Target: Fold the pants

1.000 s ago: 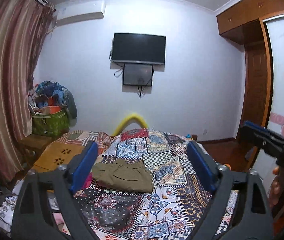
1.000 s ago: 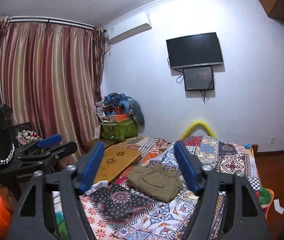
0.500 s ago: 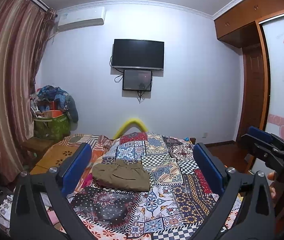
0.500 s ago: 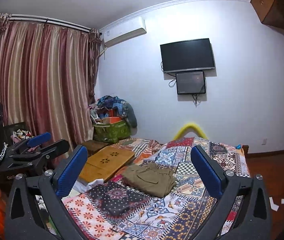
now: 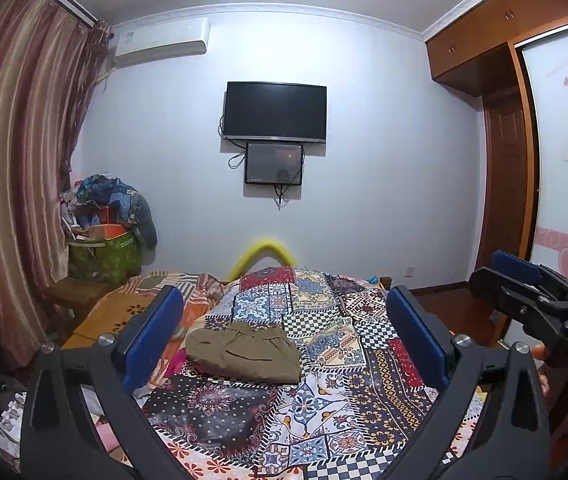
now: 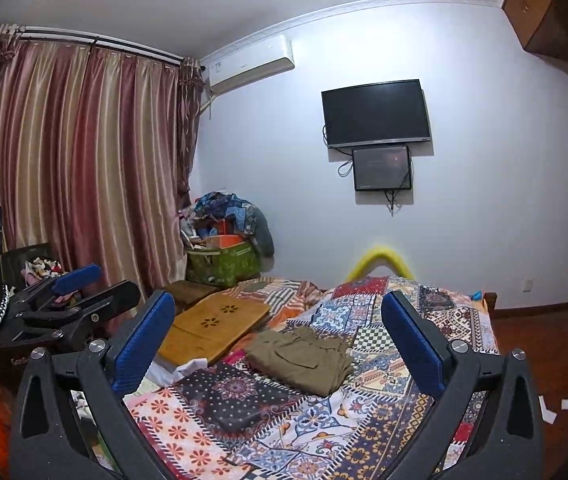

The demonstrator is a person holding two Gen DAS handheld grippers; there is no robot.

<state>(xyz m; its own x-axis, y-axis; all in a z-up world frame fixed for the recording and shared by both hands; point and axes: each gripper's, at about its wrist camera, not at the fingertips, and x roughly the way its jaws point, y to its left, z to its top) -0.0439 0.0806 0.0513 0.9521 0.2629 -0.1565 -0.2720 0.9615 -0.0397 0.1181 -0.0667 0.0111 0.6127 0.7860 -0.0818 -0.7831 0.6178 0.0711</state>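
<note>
Both tongs wide, nothing between them: left tongs (image 5: 284, 328) and right tongs (image 6: 278, 334) have just been opening. Pants (image 5: 244, 352) (olive, folded into a compact stack) lie on the patchwork bedspread (image 5: 363, 344) mid-bed, ahead of both tongs, untouched. Wooden board (image 6: 212, 328) lies left of pants.

the near end of the patchwork bedspread (image 5: 323, 420) is cut off by the lower edge in both views. the yellow arch (image 5: 264, 254) behind the bed is blurred, its lower part hidden. the heap over the green bag (image 6: 224, 264) is too jumbled to identify.
</note>
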